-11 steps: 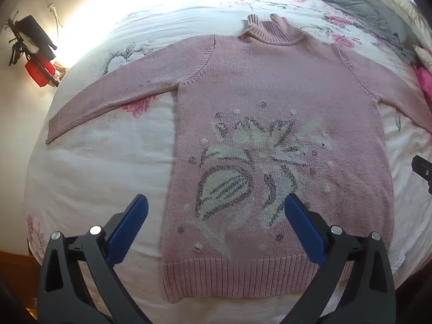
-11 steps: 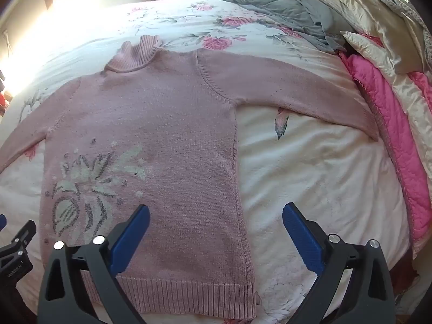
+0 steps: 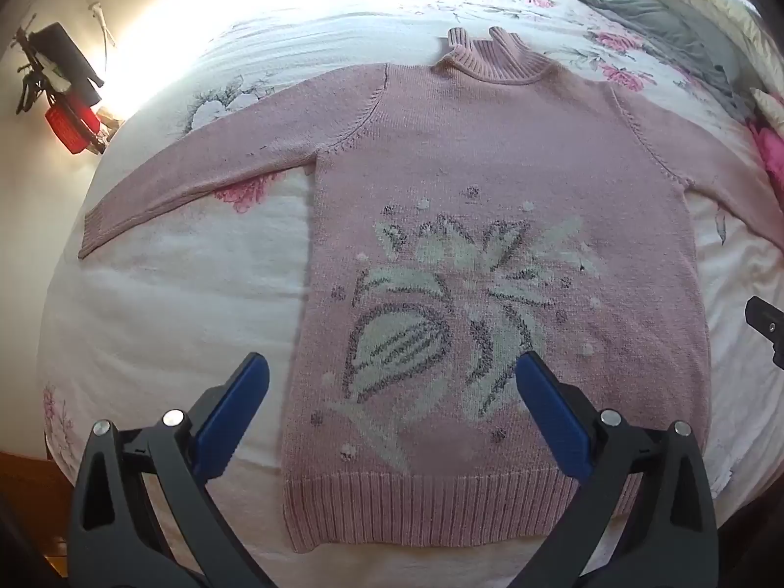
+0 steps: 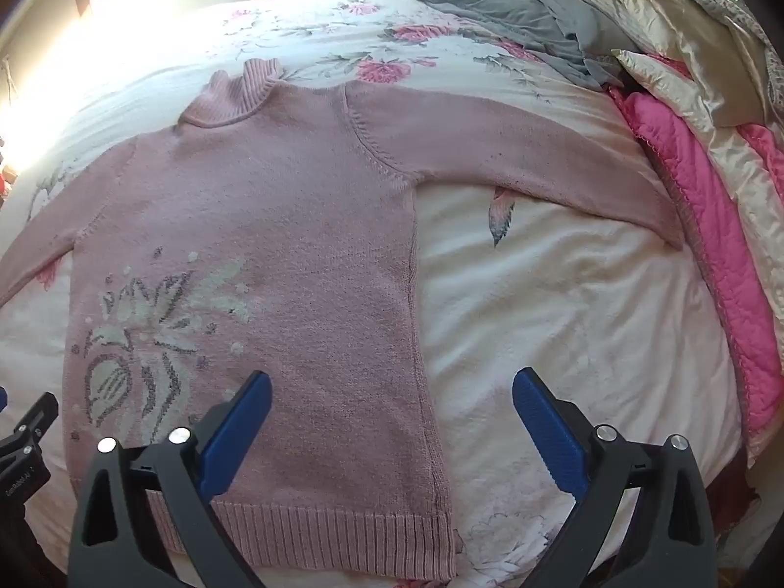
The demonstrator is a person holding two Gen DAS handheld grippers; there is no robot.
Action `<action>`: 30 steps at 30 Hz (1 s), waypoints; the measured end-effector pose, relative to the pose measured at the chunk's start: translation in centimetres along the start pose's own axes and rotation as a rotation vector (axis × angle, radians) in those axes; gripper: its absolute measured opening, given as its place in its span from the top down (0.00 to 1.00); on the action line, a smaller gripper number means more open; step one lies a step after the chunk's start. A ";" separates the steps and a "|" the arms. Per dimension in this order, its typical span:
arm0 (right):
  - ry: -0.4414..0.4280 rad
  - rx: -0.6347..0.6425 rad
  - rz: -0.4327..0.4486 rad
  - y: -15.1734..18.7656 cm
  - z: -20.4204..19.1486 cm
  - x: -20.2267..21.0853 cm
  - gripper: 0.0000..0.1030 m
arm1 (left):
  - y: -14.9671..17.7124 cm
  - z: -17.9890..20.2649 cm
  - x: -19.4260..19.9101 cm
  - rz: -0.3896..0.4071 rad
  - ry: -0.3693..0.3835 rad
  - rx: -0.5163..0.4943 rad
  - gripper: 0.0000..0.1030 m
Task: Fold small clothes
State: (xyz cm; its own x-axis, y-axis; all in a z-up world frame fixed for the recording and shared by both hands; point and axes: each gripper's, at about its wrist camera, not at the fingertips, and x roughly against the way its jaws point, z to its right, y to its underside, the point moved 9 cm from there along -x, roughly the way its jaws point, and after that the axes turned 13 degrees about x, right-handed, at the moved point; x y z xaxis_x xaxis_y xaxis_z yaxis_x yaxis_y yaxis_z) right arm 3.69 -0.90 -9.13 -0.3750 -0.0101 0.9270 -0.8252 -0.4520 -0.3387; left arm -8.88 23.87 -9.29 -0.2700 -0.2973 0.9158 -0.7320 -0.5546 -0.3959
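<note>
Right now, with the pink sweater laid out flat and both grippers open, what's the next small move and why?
Probably lower the right gripper onto the cuff end of the pink knitted sweater's outstretched sleeve to fold it across the body. The sweater lies flat and face up on the floral bedspread, sleeves spread wide, nothing folded yet, and the left gripper holds nothing either.

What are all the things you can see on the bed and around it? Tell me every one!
sweater: one, pink with a pale flower, flat on the bed, sleeves out.
bedspread: one, white with pink flowers, under the sweater.
grey blanket: one, bunched at the far end.
pink quilt: one, along the right edge.
cream pillows: a few, far right.
red thing: one, left of the bed.
left gripper: black with blue pads, open.
right gripper: same, open.
</note>
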 end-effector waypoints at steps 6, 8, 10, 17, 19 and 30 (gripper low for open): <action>-0.003 -0.004 -0.005 -0.1 0.0 -0.3 0.04 | -0.5 -0.3 -0.3 -0.001 -0.005 -0.003 0.03; -0.008 -0.003 -0.003 0.0 0.2 -0.4 0.04 | -0.5 -0.3 -0.5 -0.004 -0.004 0.000 0.03; -0.009 -0.003 -0.004 0.0 0.2 -0.5 0.04 | -0.6 -0.4 -0.6 -0.004 -0.005 0.004 0.03; -0.015 -0.006 -0.006 0.0 0.3 -0.8 0.04 | -0.6 -0.3 -0.7 0.002 -0.011 0.003 0.03; -0.016 -0.006 -0.007 0.1 0.3 -0.9 0.04 | -0.6 -0.4 -0.7 0.002 -0.013 0.002 0.03; -0.020 -0.009 -0.009 0.4 0.1 -1.0 0.04 | -0.4 -0.4 -0.8 0.004 -0.015 0.004 0.03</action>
State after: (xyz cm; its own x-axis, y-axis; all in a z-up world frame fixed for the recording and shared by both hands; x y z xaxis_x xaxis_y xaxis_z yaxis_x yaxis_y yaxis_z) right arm 3.79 -1.21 -10.20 -0.3594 -0.0242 0.9329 -0.8323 -0.4436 -0.3322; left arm -8.68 24.63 -9.80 -0.2636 -0.3117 0.9129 -0.7282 -0.5563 -0.4003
